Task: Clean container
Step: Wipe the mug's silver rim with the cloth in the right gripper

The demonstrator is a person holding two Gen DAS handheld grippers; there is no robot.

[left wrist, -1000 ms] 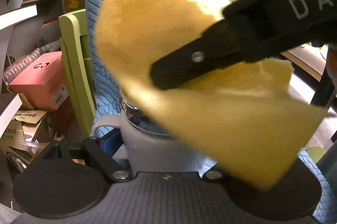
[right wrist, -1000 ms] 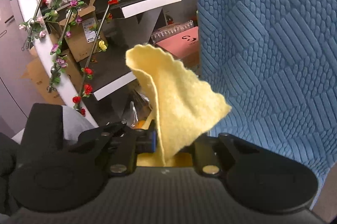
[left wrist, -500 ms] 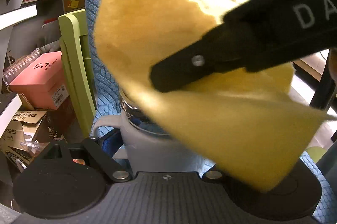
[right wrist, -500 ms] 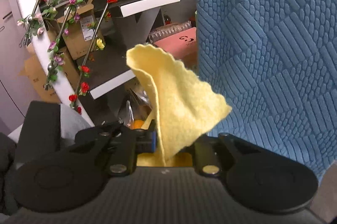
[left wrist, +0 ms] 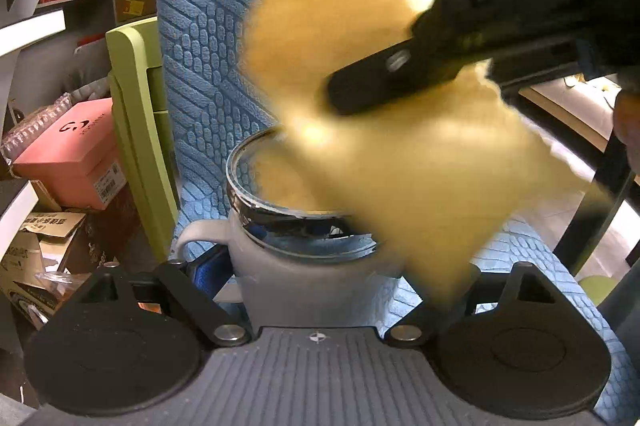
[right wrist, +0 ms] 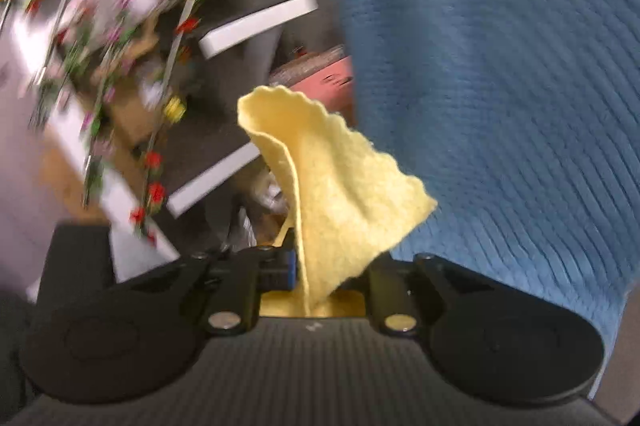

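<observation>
Blue quilted fabric (left wrist: pixel 208 37) fills the background behind our work, draped upright like a chair back and running on under the mug. To the left of it stand a pale green chair (left wrist: pixel 136 129), a pink box (left wrist: pixel 76 153) and some cardboard cartons (left wrist: pixel 44 246) on the floor, with white shelves (left wrist: pixel 32 25) above them.

We hold the container, a grey mug (left wrist: pixel 304 282) with a handle on its left and a shiny metal rim, in our left gripper (left wrist: pixel 320 290). Its jaws stand wide and press against the mug's two sides, so the mug sits upright between them, close to the camera.

Our right gripper (left wrist: pixel 360 89) comes in from the upper right of the left wrist view, its black fingers (left wrist: pixel 400 73) pressed together and pinching a yellow cloth (left wrist: pixel 400 153). The cloth hangs over the open mouth of the mug, and its lower edge dips down across the right part of the rim (it is too blurred for us to tell how far inside it reaches, or whether it touches the inner wall). A yellow reflection shows on the metal inside the mug.

From the right wrist view we see the same cloth (right wrist: pixel 340 193) standing up in a folded peak from between the closed jaws of the right gripper (right wrist: pixel 316 290), with its scalloped edge sharp and the room behind it smeared. Strings of small artificial flowers (right wrist: pixel 152 161) hang by the shelves on the left.
</observation>
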